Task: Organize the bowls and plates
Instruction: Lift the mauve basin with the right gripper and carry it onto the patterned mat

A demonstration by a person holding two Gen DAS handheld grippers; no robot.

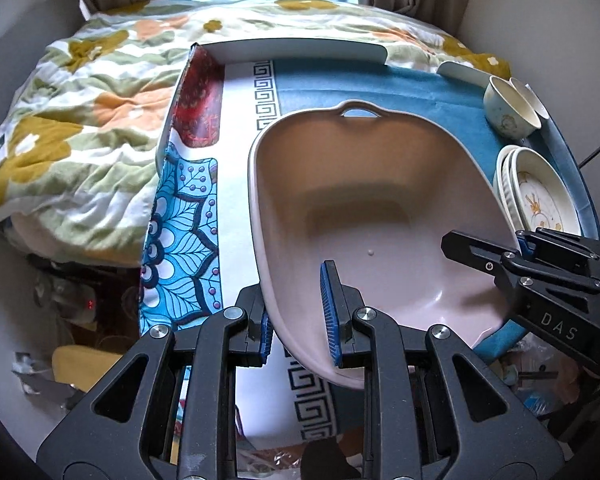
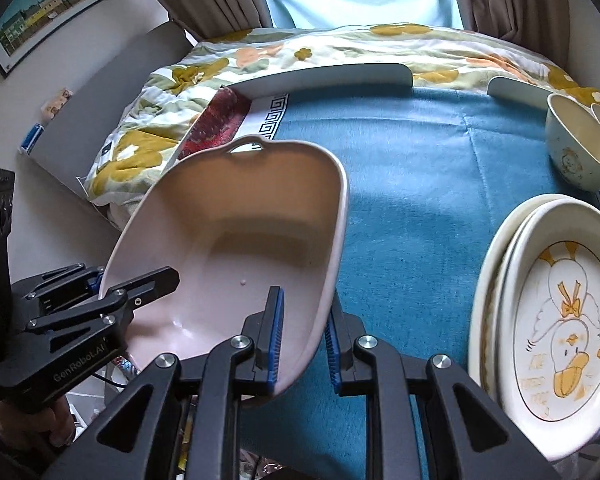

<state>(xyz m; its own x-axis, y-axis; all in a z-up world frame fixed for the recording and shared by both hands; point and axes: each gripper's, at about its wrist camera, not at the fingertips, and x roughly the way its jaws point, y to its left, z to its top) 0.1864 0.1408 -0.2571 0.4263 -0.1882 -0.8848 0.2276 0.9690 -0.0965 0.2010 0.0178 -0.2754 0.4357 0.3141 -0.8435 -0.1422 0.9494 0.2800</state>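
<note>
A pink plastic basin (image 1: 380, 200) with a loop handle at its far end hangs tilted over the blue-clothed table (image 1: 420, 88). My left gripper (image 1: 298, 320) is shut on its near-left rim, one blue pad inside and one outside. At the basin's right rim my right gripper (image 1: 516, 242) is clamped too. In the right wrist view the basin (image 2: 240, 220) sits at the left, my right gripper (image 2: 304, 340) shut on its rim and my left gripper (image 2: 112, 282) on the opposite rim. Stacked cream duck plates (image 2: 560, 320) and two cream bowls (image 2: 576, 148) stand at the right.
The plates (image 1: 540, 196) and bowls (image 1: 508, 112) crowd the table's right edge. A white raised rail (image 1: 300, 50) borders the far side. A bed with a floral duvet (image 1: 80, 120) lies left and behind. Patterned paper (image 1: 188, 208) covers the table's left part. Clutter lies on the floor below.
</note>
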